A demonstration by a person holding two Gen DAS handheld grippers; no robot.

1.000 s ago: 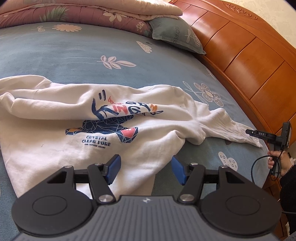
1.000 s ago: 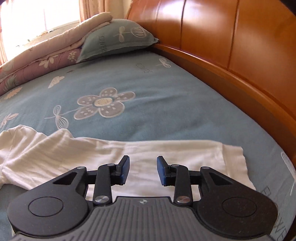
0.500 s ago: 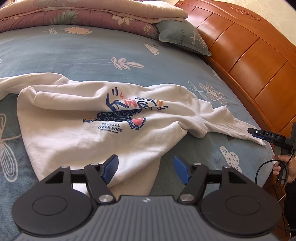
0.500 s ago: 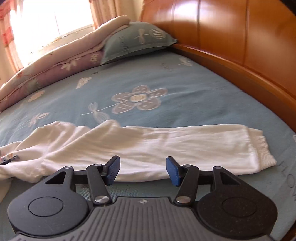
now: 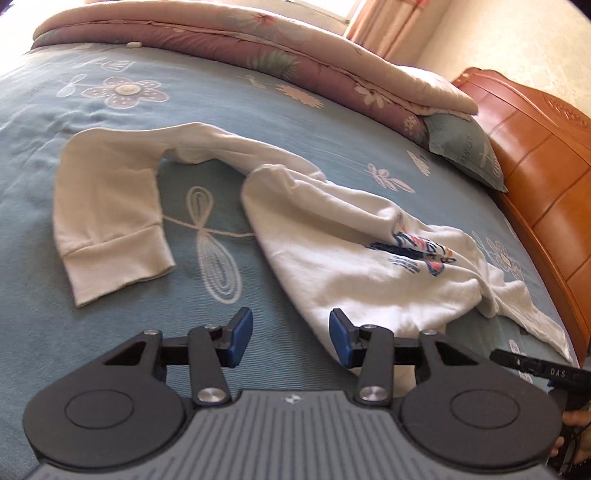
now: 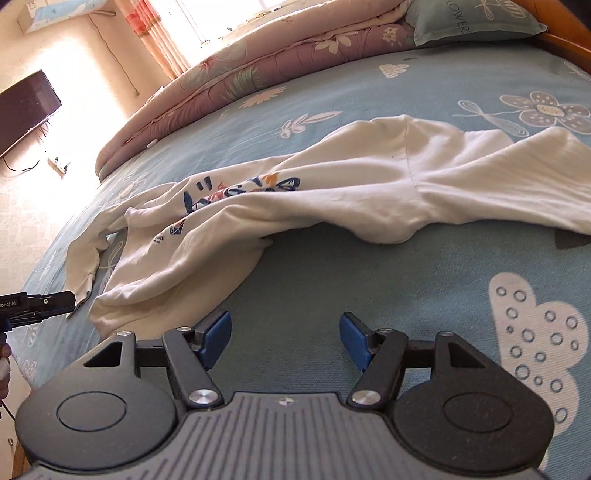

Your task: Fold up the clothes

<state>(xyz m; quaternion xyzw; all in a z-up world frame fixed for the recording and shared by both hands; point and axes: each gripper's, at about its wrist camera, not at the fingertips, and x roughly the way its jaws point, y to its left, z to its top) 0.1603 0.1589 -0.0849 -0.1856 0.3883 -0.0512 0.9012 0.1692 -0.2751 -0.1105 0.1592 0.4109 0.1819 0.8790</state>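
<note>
Left tongs (image 5: pixel 291 334) closing, nothing clamped; only the sweatshirt (image 5: pixel 354 258) hem edge lies between the blue pads (image 5: pixel 240 336). Sweatshirt: white, printed front up, crumpled on the blue floral bed (image 5: pixel 110 332), one sleeve (image 5: pixel 107 221) bent off to the left. Right tongs (image 6: pixel 286 338) opening, empty, over bare sheet just beside the hem. Quilt (image 6: pixel 258 70) and pillow (image 6: pixel 472 18) at the far edge.

Sunlit bedrm: wood headboard (image 5: pixel 546 177), wall TV (image 6: pixel 26 110).
</note>
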